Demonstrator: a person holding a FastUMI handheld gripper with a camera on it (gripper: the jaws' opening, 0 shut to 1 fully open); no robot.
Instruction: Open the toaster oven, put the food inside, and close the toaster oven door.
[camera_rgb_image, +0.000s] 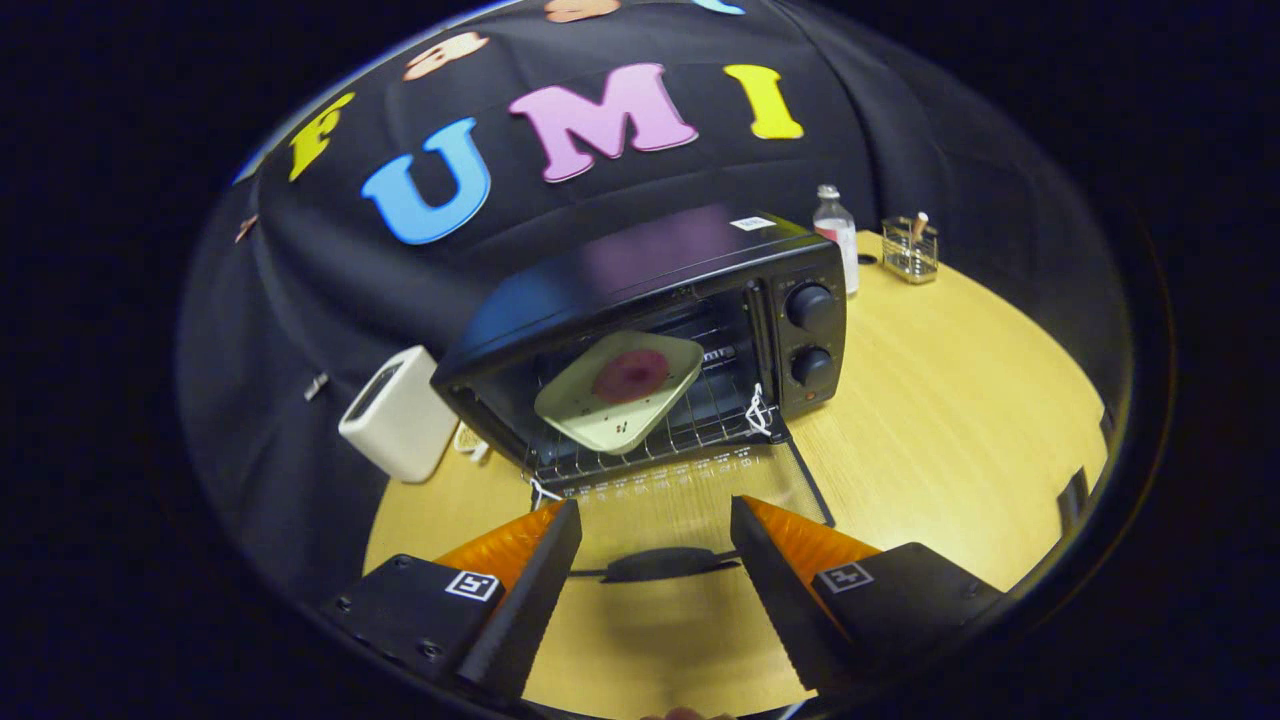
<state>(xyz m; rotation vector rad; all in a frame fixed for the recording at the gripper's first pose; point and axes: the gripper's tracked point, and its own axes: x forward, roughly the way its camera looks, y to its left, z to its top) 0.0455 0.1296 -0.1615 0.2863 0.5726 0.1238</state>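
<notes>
A: Gripper view; we see the toaster oven (660, 330) on the table (950, 420) with its glass door (690, 500) dropped flat toward us; the plate (620, 392) with the reddish food (631, 374) sits tilted on the wire rack, inside the cavity; to one side stands a white toaster (398, 412), touching nothing.

B: And our claw (655, 545)?

A: Fingers spread wide, nothing held between them; the door handle (662, 564) lies in the gap, just ahead of the tips; neither finger presses on it, so far as we can tell.

B: So we judge opening and loading done; closing is the step in hand.

A: Agreed; the next move calls for getting under or onto that handle and swinging the door up on its hinge until it meets the oven front; we should mind the plate's near edge, which looks close to the rack's front; whether it clears the door we cannot tell.

B: Beyond the oven, a small bottle (836, 235) and a wire holder (910, 250); well apart from our path.
</notes>
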